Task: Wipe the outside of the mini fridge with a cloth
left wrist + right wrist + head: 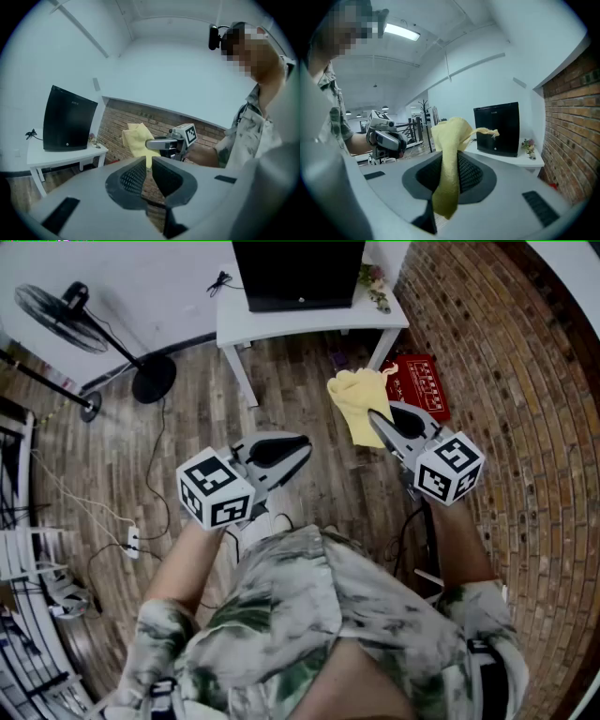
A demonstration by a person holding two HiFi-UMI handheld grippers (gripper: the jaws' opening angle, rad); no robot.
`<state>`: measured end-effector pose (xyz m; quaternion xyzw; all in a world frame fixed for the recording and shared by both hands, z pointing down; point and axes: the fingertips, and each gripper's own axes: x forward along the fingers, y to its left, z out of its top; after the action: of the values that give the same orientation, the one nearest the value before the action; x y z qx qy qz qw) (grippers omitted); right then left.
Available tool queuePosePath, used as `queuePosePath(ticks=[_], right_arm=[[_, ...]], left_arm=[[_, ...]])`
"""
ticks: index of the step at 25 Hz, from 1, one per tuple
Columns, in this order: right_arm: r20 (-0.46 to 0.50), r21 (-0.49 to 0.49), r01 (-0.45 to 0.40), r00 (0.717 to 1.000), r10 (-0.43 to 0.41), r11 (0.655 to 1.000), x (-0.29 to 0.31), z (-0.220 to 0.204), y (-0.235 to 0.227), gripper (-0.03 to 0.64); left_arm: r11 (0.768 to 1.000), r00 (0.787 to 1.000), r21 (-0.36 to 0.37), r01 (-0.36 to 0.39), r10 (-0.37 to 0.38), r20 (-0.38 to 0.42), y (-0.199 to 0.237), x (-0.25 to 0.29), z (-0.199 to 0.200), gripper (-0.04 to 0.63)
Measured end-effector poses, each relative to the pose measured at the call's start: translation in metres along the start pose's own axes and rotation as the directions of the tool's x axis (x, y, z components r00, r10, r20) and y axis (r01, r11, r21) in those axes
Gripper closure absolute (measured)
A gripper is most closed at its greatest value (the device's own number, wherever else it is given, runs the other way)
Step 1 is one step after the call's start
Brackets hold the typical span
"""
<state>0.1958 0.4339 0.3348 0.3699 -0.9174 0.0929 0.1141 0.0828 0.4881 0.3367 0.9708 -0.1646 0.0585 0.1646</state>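
The black mini fridge [298, 273] stands on a white table [234, 322] at the far end of the room, well away from both grippers. My right gripper [375, 420] is shut on a yellow cloth [359, 397], which sticks up from its jaws and hangs down their front [449, 161]. My left gripper [302, 448] is held beside it to the left, shut with nothing in it. In the left gripper view the fridge [68, 124] is at the left and the cloth [135, 138] straight ahead. In the right gripper view the fridge [497, 129] stands behind the cloth.
A brick wall [525, 381] runs along the right. A red flat box [422, 381] lies on the wood floor by the table leg. A standing fan [66, 320], cables, a power strip [132, 542] and a white rack [19, 563] are at the left. Small flowers [375, 282] sit on the table.
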Motion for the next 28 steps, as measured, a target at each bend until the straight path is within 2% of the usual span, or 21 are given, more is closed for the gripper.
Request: queuePosePath(ticks=[7,11,15,17,20,28], right_arm=[[-0.038,-0.002,0.013,0.999,-0.013,1.000,0.030,0.011,0.003,0.531],[-0.056,0.016,-0.014,0.998,0.014,1.000,0.052,0.026,0.003,0.529],[-0.065,-0.037,-0.012,0.998,0.009,0.999,0.080,0.057,-0.005,0.529],[-0.072,-0.061,-0.026,0.997,0.021,0.998,0.093,0.073,-0.010,0.529],[-0.085,-0.115,-0.041,0.996,0.031,0.993,0.112,0.096,-0.027,0.529],[-0.106,-0.243,-0.085,0.993,0.061,0.966,0.182,0.173,-0.106,0.529]], left_arm=[[0.999,0.999,0.003,0.052,-0.052,-0.009,0.016,-0.020,0.006,0.565],[0.994,0.994,0.024,0.103,-0.103,-0.036,0.025,-0.027,0.008,0.565],[0.989,0.989,0.041,0.144,-0.141,-0.053,0.040,-0.026,0.020,0.559],[0.986,0.986,0.046,0.159,-0.157,-0.062,0.046,-0.020,0.027,0.521],[0.981,0.980,0.052,0.188,-0.183,-0.076,0.057,-0.006,0.040,0.484],[0.979,0.978,0.049,0.200,-0.196,-0.066,0.117,0.036,0.093,0.474]])
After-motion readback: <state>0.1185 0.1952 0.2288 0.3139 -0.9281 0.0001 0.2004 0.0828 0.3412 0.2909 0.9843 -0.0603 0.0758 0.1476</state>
